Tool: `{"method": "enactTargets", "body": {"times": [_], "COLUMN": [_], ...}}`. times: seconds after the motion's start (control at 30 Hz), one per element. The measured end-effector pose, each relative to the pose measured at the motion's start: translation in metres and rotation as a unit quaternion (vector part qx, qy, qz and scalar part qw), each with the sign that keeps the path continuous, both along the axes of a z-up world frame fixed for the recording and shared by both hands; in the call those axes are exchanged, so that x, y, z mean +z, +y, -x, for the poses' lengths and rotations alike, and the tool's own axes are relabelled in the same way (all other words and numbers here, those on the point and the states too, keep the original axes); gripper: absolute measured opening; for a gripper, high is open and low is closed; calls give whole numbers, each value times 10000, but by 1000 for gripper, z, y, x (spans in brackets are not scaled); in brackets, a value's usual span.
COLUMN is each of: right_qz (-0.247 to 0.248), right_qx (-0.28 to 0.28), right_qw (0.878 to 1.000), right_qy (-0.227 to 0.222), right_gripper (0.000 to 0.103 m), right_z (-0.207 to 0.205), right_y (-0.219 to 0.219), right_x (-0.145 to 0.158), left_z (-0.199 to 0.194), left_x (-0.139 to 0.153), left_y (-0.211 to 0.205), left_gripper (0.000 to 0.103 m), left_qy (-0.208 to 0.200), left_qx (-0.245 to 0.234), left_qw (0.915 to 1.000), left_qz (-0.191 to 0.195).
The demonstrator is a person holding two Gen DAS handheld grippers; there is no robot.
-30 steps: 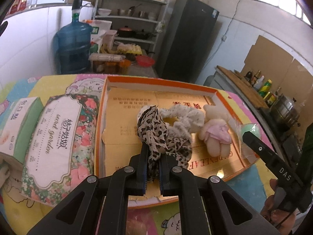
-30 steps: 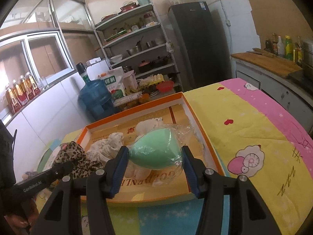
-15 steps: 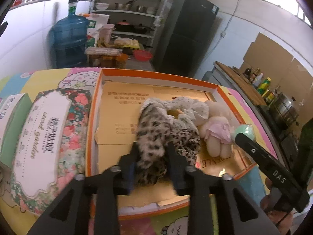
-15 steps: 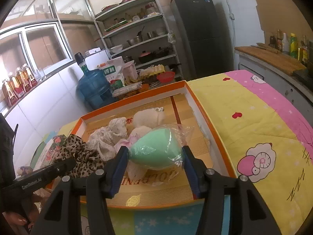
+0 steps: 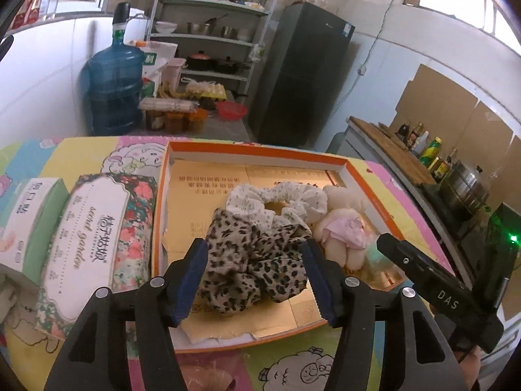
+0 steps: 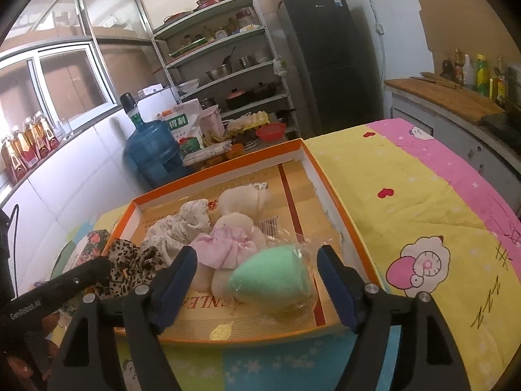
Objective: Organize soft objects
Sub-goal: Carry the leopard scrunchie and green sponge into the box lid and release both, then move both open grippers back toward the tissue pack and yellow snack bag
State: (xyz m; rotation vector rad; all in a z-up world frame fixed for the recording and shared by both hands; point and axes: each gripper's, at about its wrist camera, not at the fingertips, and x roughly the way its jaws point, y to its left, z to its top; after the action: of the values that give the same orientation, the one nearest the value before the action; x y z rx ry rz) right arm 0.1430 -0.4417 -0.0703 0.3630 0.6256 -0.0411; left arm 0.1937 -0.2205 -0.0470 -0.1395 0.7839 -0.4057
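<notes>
My left gripper (image 5: pixel 254 252) has its jaws opening. The leopard-print scrunchie (image 5: pixel 254 260) lies loose between them on the floor of the orange box (image 5: pixel 257 148), with neither pad pressing on it. Behind it lie a white floral scrunchie (image 5: pixel 276 198) and a cream plush toy in a pink dress (image 5: pixel 338 231). My right gripper (image 6: pixel 257 257) is also opening. The plastic-wrapped green sponge (image 6: pixel 270 280) rests in the box (image 6: pixel 342 202) between its fingers, free of both pads and leaning on the plush toy (image 6: pixel 234 238). The left gripper's finger (image 6: pixel 81 280) shows at the lower left, beside the leopard-print scrunchie (image 6: pixel 130 257).
Two tissue packs, one floral (image 5: pixel 94 238) and one green (image 5: pixel 26 221), lie left of the box on the cartoon-print quilt (image 6: pixel 407 195). Beyond the table stand a water jug (image 5: pixel 114 91), a shelf of pots (image 5: pixel 208 42) and a dark fridge (image 5: pixel 302 71). A counter with bottles (image 5: pixel 423 150) runs along the right.
The left jaws have spread and let go of the leopard-print scrunchie, which now lies in the box. The right jaws have parted from the green sponge, which has settled in the box.
</notes>
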Motion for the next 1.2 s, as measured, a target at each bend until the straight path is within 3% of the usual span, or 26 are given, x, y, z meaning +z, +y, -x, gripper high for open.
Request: {"method": "enactTargets", "body": {"times": [0.83, 1.2], "right_qz": [442, 621], "right_qx": [107, 283], "right_qw": [9977, 9959], "right_qy": [-498, -599], "right_gripper": [76, 76], "right_z": [43, 54], "right_y": [55, 94], "right_x": [55, 71], "left_z": [63, 83], "left_x": [49, 55], "left_y": [56, 95], "left_gripper": [62, 62], "left_qy": [-794, -953], "left_qx": [196, 461], "left_qw": [9966, 9941], "left_qz": [-112, -222]}}
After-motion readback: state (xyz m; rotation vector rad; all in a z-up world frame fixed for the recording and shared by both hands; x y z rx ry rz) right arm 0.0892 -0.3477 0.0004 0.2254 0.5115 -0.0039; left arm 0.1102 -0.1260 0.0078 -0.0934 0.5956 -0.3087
